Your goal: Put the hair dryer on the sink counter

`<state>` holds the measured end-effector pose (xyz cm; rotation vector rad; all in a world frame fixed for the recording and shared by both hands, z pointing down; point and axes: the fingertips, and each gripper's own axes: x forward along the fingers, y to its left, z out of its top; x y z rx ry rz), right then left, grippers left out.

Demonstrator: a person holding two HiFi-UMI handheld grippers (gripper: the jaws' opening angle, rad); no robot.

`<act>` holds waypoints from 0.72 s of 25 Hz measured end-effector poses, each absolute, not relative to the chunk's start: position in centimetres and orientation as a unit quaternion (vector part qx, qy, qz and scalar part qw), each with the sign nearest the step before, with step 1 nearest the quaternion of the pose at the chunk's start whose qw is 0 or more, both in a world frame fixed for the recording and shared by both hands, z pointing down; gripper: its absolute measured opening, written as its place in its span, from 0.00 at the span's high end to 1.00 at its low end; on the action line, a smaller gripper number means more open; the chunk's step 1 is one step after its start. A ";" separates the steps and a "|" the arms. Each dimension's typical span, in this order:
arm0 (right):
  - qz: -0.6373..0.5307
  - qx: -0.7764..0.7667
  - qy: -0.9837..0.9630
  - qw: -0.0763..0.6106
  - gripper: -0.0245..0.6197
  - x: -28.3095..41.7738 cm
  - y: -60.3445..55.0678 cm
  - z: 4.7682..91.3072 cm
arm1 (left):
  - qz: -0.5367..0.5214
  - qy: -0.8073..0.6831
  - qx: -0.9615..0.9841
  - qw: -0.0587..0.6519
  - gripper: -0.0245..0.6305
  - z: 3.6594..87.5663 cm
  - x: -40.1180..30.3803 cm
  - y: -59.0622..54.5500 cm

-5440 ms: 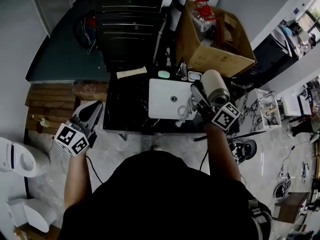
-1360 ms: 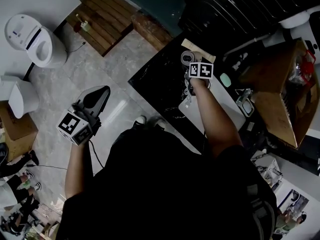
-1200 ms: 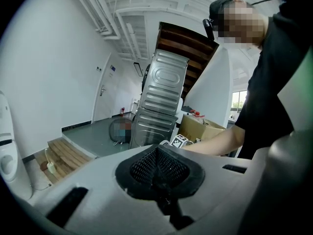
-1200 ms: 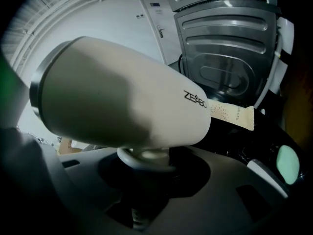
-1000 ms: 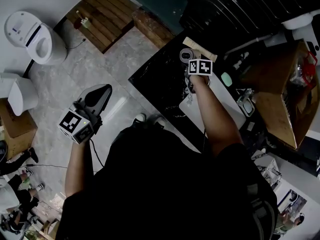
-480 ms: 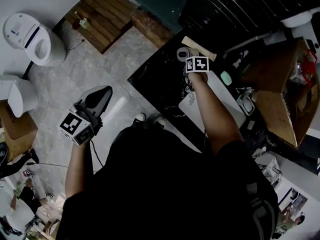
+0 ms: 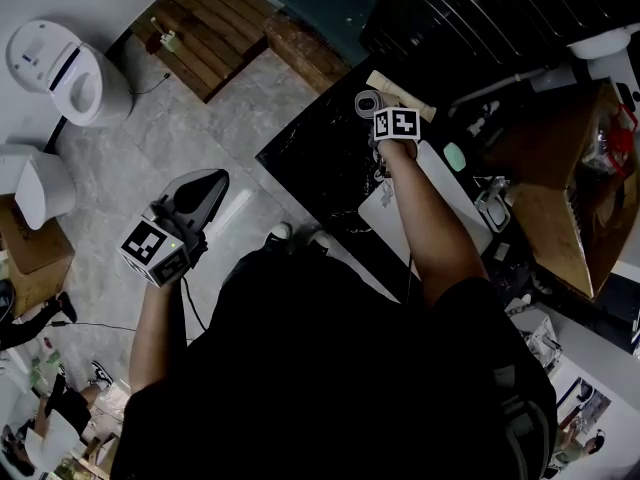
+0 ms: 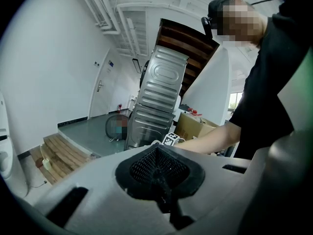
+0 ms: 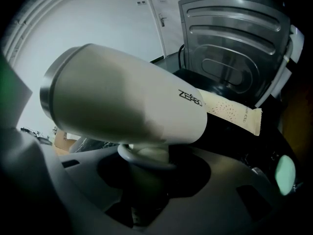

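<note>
The white hair dryer (image 9: 122, 97) has its handle clamped between the jaws of my right gripper (image 9: 144, 170), with its barrel lying crosswise above them. In the head view the dryer (image 7: 367, 103) hangs over the far left end of the black sink counter (image 7: 310, 158), close to a beige packet (image 7: 400, 95). Whether it touches the counter I cannot tell. Its cord trails back past the white sink basin (image 7: 440, 193). My left gripper (image 7: 200, 185) stays over the floor at the left, jaws together and empty.
A ribbed metal cabinet (image 9: 234, 33) stands behind the counter. A cardboard box (image 7: 565, 218) sits at the right, and a pale green soap (image 7: 455, 156) lies by the basin. A toilet (image 7: 70, 63) and wooden steps (image 7: 215, 23) are on the floor to the left.
My right gripper has carried the dryer from the basin's right side to the counter's left end, and in the last second has nudged it slightly farther back. The left gripper has barely moved.
</note>
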<state>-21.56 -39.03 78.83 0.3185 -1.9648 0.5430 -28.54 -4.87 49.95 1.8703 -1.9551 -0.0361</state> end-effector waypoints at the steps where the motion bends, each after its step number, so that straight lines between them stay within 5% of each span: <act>1: 0.229 0.133 -0.817 0.512 0.70 -21.6 -39.1 78.8 | -0.013 -0.704 0.676 0.217 0.94 49.9 -28.5 -5.0; 18: 0.245 0.134 -0.818 0.503 0.69 -21.7 -39.3 78.9 | -0.016 -0.705 0.677 0.208 0.94 50.4 -29.8 -4.1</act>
